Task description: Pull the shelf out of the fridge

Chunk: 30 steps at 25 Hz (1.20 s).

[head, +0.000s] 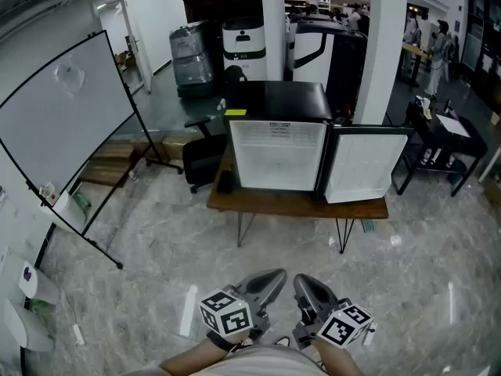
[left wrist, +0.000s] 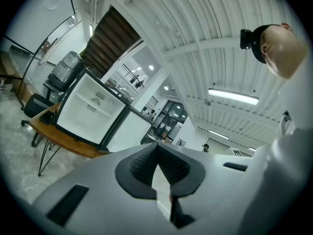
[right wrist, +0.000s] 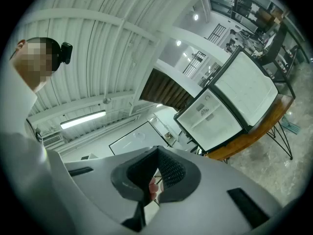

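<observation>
Head view: fridge [head: 278, 153], door open, on wooden surface [head: 297, 204], well ahead of both fingers; shelf within not clearly made out. Yellow label [head: 236, 113], print unreadable. Left gripper [head: 270, 282], right gripper [head: 307, 287]: low, side by side.
Left gripper view: fingers [left wrist: 142, 165] together, holding nothing.
Right gripper view: fingers [right wrist: 171, 173] together, holding nothing.

I'm counting one fridge [head: 278, 155], one table [head: 297, 204], one whiteboard [head: 63, 124], one chair [head: 202, 159], and I'm holding a pair: left gripper [head: 275, 276], right gripper [head: 301, 283].
</observation>
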Available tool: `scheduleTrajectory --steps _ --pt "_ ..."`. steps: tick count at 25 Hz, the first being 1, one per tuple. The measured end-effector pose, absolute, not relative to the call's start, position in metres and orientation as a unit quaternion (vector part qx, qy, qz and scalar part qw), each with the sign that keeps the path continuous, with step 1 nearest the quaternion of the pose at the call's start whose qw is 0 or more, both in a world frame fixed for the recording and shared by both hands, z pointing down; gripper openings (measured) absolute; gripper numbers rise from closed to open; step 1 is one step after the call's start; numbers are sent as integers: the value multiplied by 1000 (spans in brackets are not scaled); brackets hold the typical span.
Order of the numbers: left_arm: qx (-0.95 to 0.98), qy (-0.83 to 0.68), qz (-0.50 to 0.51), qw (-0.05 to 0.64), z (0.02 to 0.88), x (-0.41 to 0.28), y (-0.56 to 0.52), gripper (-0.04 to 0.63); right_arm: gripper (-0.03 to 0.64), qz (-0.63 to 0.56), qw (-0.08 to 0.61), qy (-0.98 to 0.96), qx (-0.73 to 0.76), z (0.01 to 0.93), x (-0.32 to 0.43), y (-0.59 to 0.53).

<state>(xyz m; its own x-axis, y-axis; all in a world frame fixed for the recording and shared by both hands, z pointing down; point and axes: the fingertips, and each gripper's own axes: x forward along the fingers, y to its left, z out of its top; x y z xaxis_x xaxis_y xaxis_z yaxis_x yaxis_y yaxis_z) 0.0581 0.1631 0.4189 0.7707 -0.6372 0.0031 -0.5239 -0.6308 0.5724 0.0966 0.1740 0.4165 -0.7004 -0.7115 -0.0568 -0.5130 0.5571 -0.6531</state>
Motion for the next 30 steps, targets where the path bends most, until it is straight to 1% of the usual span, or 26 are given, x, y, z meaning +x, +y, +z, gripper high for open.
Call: scheduleTrajectory --steps 11,20,25,30 --pt "892 -340 -99 282 420 68 168 6 18 -317 160 872 -337 418 107 178" --pt "875 -382 -103 280 427 56 158 6 18 -328 161 880 -304 425 104 174" --pt "871 -390 -110 277 426 49 138 6 18 -340 178 876 -290 424 99 152" --pt "870 -389 -117 279 430 38 105 6 18 -345 178 873 -295 427 89 120"
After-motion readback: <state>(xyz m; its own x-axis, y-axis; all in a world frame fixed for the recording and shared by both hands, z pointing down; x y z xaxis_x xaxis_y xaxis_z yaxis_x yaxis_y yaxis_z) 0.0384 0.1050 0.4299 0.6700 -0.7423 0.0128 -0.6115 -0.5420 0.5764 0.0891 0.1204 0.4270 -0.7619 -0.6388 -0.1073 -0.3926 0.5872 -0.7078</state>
